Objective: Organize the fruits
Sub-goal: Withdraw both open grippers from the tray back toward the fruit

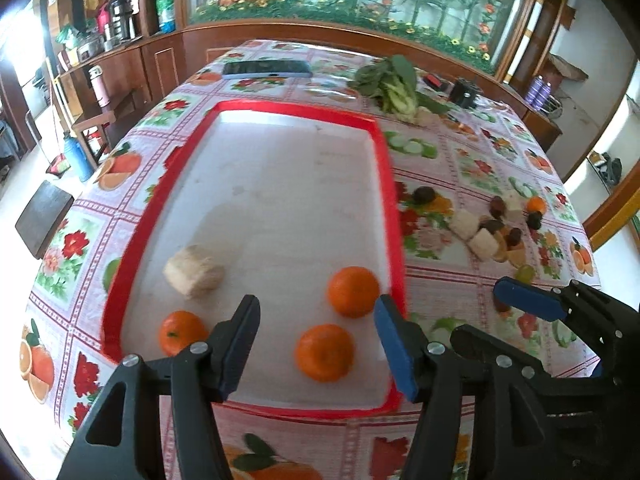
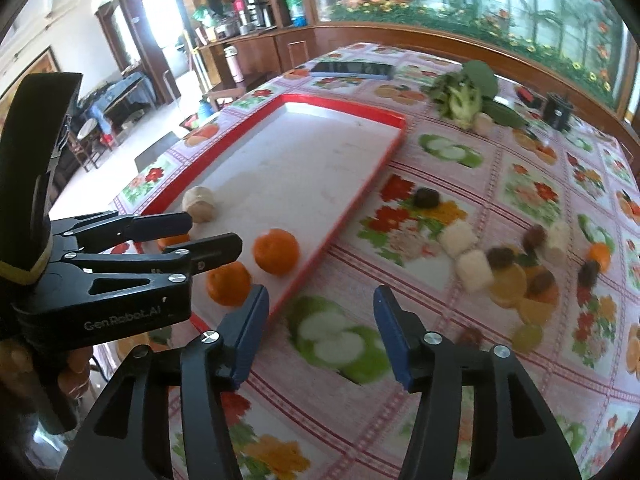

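Observation:
A white tray with a red rim (image 1: 390, 184) (image 2: 352, 216) holds three oranges (image 1: 353, 291) (image 1: 325, 352) (image 1: 182, 332) and a beige chunk (image 1: 194, 271). My left gripper (image 1: 316, 340) (image 2: 200, 234) hangs open over the tray's near end. One orange lies below the gap, and neither pad touches it. My right gripper (image 2: 320, 336) (image 1: 508, 320) stands open and empty over the tablecloth, just right of the tray. Loose fruit lies further right: beige chunks (image 2: 458, 238), dark round fruits (image 2: 426, 198), a small orange (image 2: 600, 254) and a green grape (image 2: 527, 336).
A phone (image 1: 267, 69), a leafy green vegetable (image 1: 394, 84) and a small black object (image 1: 464, 92) lie at the table's far end. The flowered tablecloth (image 2: 500, 380) covers the whole table. A dark chair (image 1: 44, 216) stands beyond the left edge.

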Motion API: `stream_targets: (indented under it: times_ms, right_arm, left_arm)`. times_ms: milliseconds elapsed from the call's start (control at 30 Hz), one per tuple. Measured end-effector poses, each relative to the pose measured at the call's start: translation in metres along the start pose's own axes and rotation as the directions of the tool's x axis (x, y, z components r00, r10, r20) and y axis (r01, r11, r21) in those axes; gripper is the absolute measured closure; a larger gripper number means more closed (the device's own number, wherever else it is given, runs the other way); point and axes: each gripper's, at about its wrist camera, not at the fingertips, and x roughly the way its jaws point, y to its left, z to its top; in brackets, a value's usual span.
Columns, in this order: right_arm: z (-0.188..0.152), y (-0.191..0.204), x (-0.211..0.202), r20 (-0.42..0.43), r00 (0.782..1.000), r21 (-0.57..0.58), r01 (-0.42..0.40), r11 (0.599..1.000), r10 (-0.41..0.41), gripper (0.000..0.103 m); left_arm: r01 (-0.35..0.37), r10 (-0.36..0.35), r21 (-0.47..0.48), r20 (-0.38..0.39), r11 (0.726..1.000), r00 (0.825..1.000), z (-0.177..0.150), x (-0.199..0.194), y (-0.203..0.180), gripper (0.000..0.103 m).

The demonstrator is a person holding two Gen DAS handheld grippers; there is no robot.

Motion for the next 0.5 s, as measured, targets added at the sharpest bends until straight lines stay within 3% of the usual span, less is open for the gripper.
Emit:
stream_targets:
  times_ms: [233,367,500]
  right_arm:
    - [-0.012,-0.034,-0.012,0.012,1.0,0.074,0.024,0.997,-0.025,0.044]
    - [-0.023,-0.062,-0.019,0.018,0.998,0.143,0.058,0.988,-0.062,0.032]
    - [-0.034,-0.087,-0.023,0.005,0.996,0.204,0.084,0.975,-0.086,0.031]
  left_arm:
    - [0.016,-0.016,0.048,-0.004,0.999,1.0,0.002,0.002,-0.035,0.037]
    - [0.031,-0.029,0.078,-0.02,0.996,0.999,-0.001,0.005,-0.055,0.035]
    - [0.04,-0.035,0.116,-0.039,0.992,0.999,-0.004,0.012,-0.077,0.033]
